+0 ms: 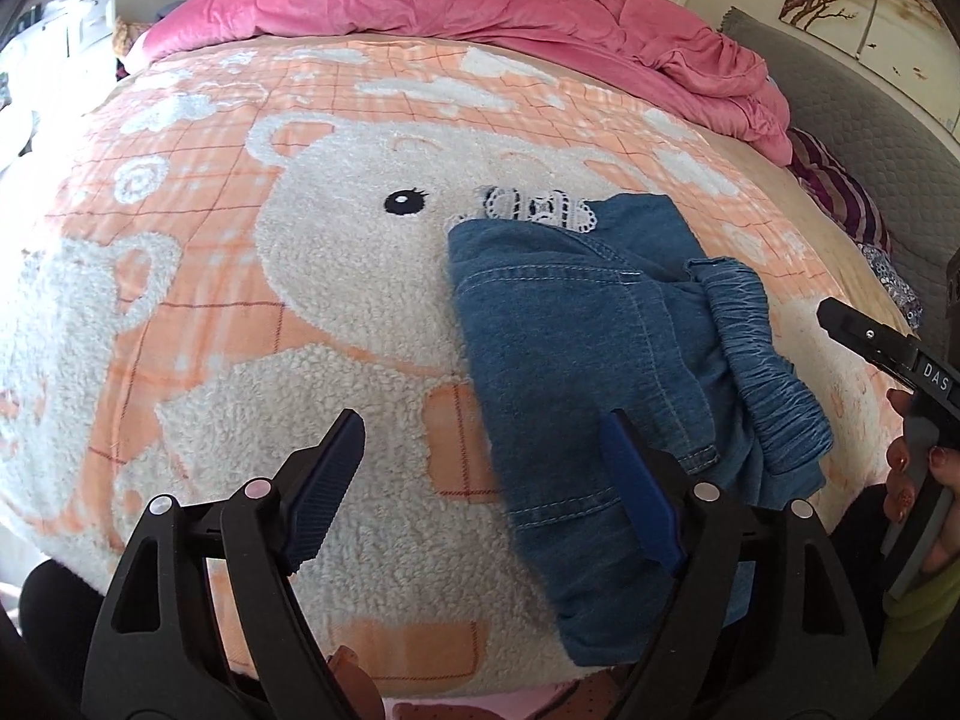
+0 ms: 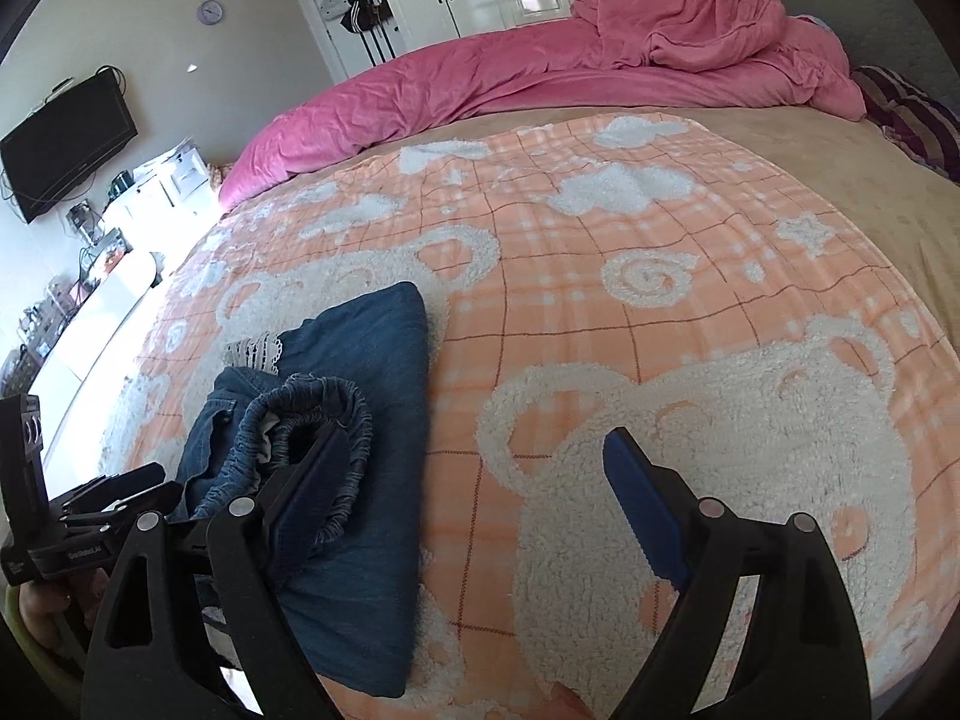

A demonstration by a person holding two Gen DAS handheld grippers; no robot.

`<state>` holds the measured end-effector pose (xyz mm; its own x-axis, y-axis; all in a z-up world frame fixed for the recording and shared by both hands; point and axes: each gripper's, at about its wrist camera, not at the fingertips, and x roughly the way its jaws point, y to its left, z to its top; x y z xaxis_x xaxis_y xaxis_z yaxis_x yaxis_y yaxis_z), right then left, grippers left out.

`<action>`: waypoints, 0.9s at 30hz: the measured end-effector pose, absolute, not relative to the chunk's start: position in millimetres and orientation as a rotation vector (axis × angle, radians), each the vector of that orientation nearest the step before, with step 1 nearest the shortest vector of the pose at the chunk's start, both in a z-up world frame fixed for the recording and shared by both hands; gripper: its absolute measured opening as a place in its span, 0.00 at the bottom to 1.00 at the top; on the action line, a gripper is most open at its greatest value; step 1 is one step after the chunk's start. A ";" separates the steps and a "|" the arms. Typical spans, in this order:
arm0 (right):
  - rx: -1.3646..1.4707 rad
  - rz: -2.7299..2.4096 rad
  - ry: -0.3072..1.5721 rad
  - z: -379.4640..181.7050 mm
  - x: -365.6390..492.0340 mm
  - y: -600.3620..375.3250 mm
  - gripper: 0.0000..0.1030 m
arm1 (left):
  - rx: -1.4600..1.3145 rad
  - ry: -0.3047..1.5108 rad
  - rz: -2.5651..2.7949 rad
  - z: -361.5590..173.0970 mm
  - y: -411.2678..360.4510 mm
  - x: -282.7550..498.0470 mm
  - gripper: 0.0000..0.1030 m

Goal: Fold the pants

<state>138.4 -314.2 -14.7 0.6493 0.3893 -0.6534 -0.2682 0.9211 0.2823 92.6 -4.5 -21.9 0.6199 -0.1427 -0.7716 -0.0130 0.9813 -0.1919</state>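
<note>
Between the 2 claws, on a bed covered by an orange plaid blanket (image 1: 198, 324) with fleecy white bears, lie the folded denim pants (image 1: 576, 324).

Seen from the left wrist, the left gripper (image 1: 486, 438) stands released, its 2 blue-padded fingers (image 1: 327, 492) spread wide with nothing pressed between them. Only blanket shows under the left finger, while the right finger reaches over the near left part of the pants; whether it touches the cloth cannot be told. Ahead of this claw and to its right, the pants form a thick stack, the gathered elastic waistband (image 1: 762, 360) on the right side and a strip of white lace (image 1: 534, 207) peeking out at the far edge.

Seen from the right wrist, the right gripper (image 2: 474, 462) is likewise released, jaws wide apart. Its left finger lies over the bunched waistband (image 2: 324, 420); its right finger hangs above bare blanket, well apart from the pants (image 2: 372, 570). The bundle sits ahead and to the left of this claw.

Far beyond both claws, a pink duvet (image 2: 480, 84) is heaped along the back of the bed.
</note>
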 end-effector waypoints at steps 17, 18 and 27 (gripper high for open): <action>0.204 0.541 0.949 -46.1 161.8 -282.8 0.60 | -0.234 0.905 -0.125 -34.6 -17.8 108.1 0.72; 0.198 0.554 0.946 -45.1 162.3 -279.9 0.51 | -0.237 0.906 -0.125 -35.2 -18.2 109.4 0.72; 0.172 0.569 0.991 -54.3 173.9 -266.8 0.38 | -0.261 0.895 -0.137 -36.2 -24.9 117.6 0.62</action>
